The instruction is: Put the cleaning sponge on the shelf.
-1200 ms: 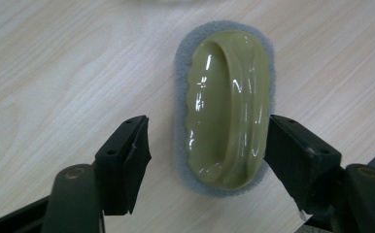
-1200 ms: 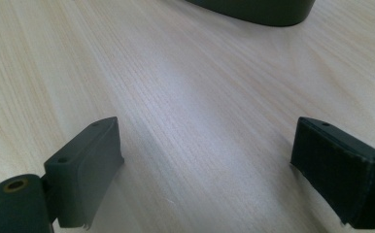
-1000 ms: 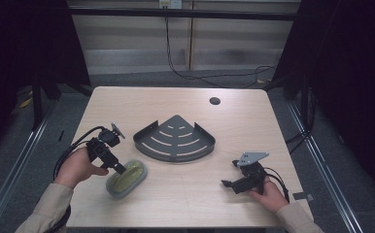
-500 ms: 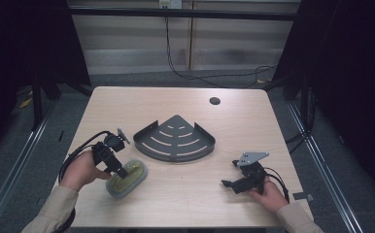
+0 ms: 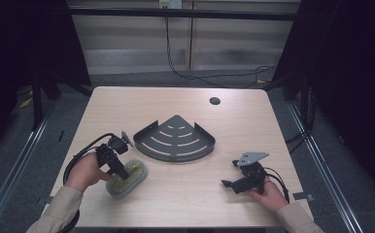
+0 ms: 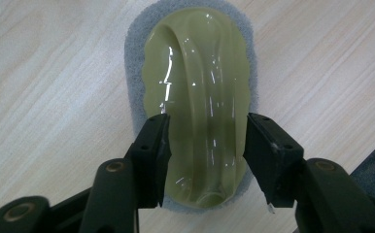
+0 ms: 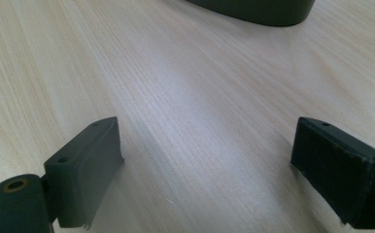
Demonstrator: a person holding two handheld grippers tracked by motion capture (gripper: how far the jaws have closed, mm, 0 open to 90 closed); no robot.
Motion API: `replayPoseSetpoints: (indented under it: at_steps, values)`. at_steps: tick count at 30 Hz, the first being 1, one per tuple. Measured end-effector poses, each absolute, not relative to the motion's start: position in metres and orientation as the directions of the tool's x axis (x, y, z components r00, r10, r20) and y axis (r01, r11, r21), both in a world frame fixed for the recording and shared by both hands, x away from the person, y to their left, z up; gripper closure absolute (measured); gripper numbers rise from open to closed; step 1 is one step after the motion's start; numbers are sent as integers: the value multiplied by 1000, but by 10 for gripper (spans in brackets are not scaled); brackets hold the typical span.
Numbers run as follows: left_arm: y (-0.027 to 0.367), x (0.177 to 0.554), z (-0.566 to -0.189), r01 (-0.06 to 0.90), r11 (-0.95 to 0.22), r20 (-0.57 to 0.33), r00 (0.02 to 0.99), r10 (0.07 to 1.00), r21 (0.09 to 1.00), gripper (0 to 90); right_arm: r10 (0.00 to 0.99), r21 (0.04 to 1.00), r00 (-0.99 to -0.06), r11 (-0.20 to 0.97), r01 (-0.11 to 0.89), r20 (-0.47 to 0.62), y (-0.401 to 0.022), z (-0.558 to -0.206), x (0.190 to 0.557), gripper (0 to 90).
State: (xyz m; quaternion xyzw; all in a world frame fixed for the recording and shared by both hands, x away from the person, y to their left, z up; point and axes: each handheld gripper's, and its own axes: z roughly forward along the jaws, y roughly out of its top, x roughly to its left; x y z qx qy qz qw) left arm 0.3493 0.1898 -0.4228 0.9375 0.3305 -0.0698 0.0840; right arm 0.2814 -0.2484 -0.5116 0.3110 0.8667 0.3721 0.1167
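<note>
A scrubbing pad [image 5: 128, 177] lies on the table at the front left: a grey oval pad with a glossy yellow-green handle [image 6: 200, 87] on top. My left gripper [image 5: 121, 174] points down at it. In the left gripper view the left gripper [image 6: 206, 141] is open, its jaws straddling the near end of the handle, one at each side. My right gripper [image 5: 227, 184] rests low over the table at the front right. It stands open [image 7: 207, 145] with bare wood between its jaws.
A dark grey corner rack [image 5: 176, 141] with slotted floor sits mid-table; its rim [image 7: 253, 9] shows ahead of the right gripper. A round hole [image 5: 214, 101] lies in the table's far right part. Cables trail from both grippers.
My left gripper has come down and slightly right onto the scrubbing pad, so its jaws now sit around the handle. The right gripper has stayed in place.
</note>
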Motion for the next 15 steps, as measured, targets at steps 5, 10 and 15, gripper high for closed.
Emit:
replayPoseSetpoints:
  at_steps: [5,10,15]
  values:
    - [188,349,-423,628,-769,-191,774,603,118,607,626,717,-779,529,453,29,-248,-512,281,104]
    - [188,349,-418,600,-788,-180,797,576,136,712,626,718,-779,530,452,29,-248,-512,281,104]
    - [190,350,-408,593,-791,-169,804,570,153,718,627,717,-779,529,454,30,-248,-512,281,104]
